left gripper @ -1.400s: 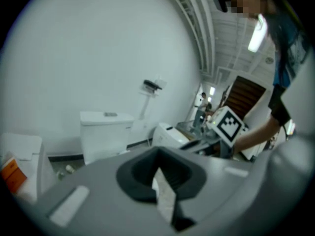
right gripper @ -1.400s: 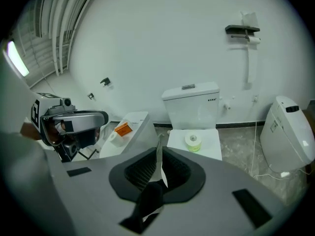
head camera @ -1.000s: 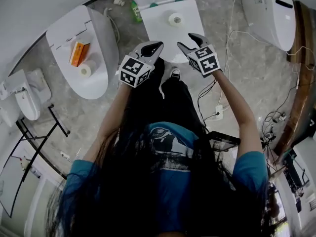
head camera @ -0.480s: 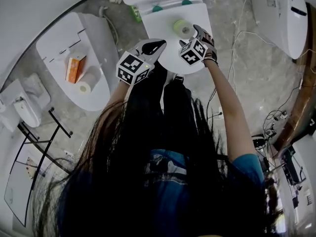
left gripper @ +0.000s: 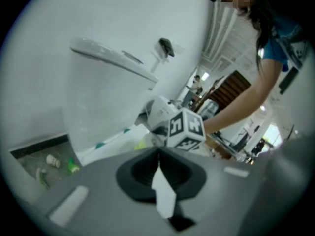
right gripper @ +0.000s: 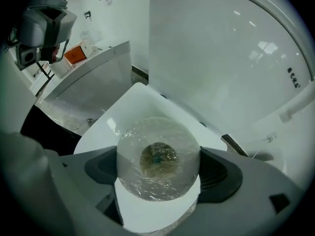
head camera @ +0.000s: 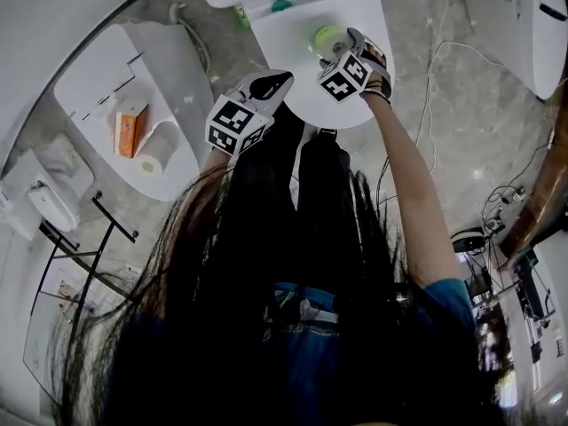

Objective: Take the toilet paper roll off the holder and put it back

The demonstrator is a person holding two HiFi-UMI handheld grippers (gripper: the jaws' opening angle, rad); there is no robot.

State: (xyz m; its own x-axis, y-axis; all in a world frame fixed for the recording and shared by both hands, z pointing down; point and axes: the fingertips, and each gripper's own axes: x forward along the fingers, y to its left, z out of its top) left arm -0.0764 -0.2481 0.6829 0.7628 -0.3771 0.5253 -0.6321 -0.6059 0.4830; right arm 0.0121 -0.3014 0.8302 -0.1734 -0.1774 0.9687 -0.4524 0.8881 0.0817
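A plastic-wrapped toilet paper roll (head camera: 328,35) stands on end on the closed white toilet lid (head camera: 288,56) ahead of me. My right gripper (head camera: 343,50) reaches over the lid, its jaws opening, one on each side of the roll. In the right gripper view the roll (right gripper: 158,159) fills the gap between the dark pads (right gripper: 219,173), its core facing the camera. My left gripper (head camera: 266,85) hangs back at the lid's near left edge, shut and empty. In the left gripper view its jaws (left gripper: 158,154) meet in a closed seam, and the right gripper's marker cube (left gripper: 186,130) shows beyond.
The white tank (right gripper: 221,58) rises behind the lid. Another toilet at the left carries an orange box (head camera: 131,130) and a second roll (head camera: 153,161). A green bottle (head camera: 241,14) lies on the floor by the tank. Cables (head camera: 444,78) trail on the floor at right.
My right gripper has moved forward over the lid to the roll and its jaws have spread around it. The left gripper has barely moved. The head view has leaned forward.
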